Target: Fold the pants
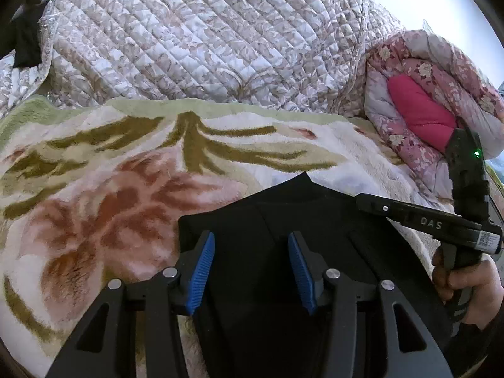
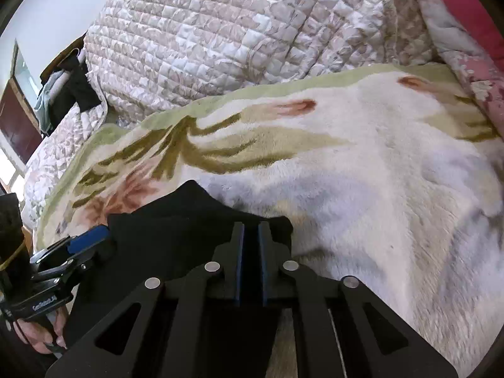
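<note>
Black pants (image 1: 267, 214) lie partly folded on a floral fleece blanket (image 1: 94, 173). In the left wrist view my left gripper (image 1: 252, 267) hovers over them, its blue pads (image 1: 203, 271) wide apart with dark cloth beneath and nothing pinched. My right gripper (image 1: 365, 204) comes in from the right, held by a hand (image 1: 466, 286). In the right wrist view the right gripper (image 2: 251, 252) has its pads nearly together, with black cloth between them at the right edge of the pants (image 2: 176, 230). The left gripper (image 2: 94, 236) sits at their left edge.
A quilted bedspread (image 1: 204, 31) is heaped behind the blanket (image 2: 378, 157). A pink floral duvet (image 1: 409, 72) is piled at the right. Dark clothes (image 2: 75, 91) hang at the far left beside a wooden door (image 2: 15, 116).
</note>
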Demonstrator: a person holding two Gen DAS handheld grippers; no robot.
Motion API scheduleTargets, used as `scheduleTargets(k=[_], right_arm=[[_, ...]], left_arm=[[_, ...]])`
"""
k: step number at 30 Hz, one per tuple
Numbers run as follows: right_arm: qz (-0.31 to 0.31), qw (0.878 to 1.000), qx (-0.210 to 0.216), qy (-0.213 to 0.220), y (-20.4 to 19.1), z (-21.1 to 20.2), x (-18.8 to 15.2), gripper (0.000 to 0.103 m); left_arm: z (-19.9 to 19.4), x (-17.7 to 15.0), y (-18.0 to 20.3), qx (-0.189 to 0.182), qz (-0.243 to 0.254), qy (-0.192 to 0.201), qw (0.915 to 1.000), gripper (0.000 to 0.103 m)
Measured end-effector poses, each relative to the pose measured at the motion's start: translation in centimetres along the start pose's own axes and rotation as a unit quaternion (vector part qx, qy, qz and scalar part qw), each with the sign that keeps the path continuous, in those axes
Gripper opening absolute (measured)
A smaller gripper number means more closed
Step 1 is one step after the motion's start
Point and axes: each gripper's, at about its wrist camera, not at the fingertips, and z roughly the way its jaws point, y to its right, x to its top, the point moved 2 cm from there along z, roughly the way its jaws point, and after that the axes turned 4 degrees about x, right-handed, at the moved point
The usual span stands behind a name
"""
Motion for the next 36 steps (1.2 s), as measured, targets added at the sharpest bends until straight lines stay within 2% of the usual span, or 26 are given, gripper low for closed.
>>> scheduleTargets(k=[2,7,13,16,19,22,26,28,30,36], right_arm=[[-0.007,1.000,-0.002,0.003,-0.7,-1.5,-0.7,0.016],[-0.041,0.999,0.017,0.016,-3.5,-5.6,-4.0,0.016],[-0.077,0.997,0.018,0.006,-6.2,-7.1,-8.2,0.016],[-0.097,0.995,0.013,-0.017,-7.1,-6.1,-10.1,0.018],[-0.121,0.993,0.001,-0.015,-7.4,-5.5,-10.3,0.019],[-0.104,0.994,0.012,-0.013,-6.9,-5.5,-10.3,0.019],[-0.100,0.995,0.016,-0.014,-7.0,-5.7,-10.3,0.019],[-0.089,0.996,0.026,-0.016,-6.8,-6.1,-10.1,0.025],[-0.069,0.997,0.032,-0.010,-6.3,-6.6,-9.7,0.047],[-0.028,0.999,0.030,-0.004,-5.0,-7.6,-8.2,0.050]], left_arm=[[-1.0,0.0,-0.3,-0.001,-0.006,0.001,1.0000,0.052],[-5.2,-1.7,-0.6,-0.005,-0.006,0.021,0.9998,0.052],[-8.7,-5.4,0.9,-0.019,0.009,0.021,0.9995,0.052],[-8.8,-7.1,1.7,-0.014,0.024,0.010,0.9996,0.052],[-7.8,-7.9,1.5,0.002,0.017,-0.009,0.9998,0.053],[-7.5,-7.9,1.1,0.006,0.011,-0.006,0.9999,0.053],[-7.2,-8.2,0.1,-0.009,-0.024,-0.015,0.9996,0.054],[-7.3,-8.1,-0.1,-0.007,-0.028,-0.014,0.9995,0.054],[-7.5,-8.0,-0.3,-0.007,-0.032,-0.014,0.9994,0.054],[-7.6,-7.2,-1.4,-0.011,-0.059,-0.025,0.9979,0.054]])
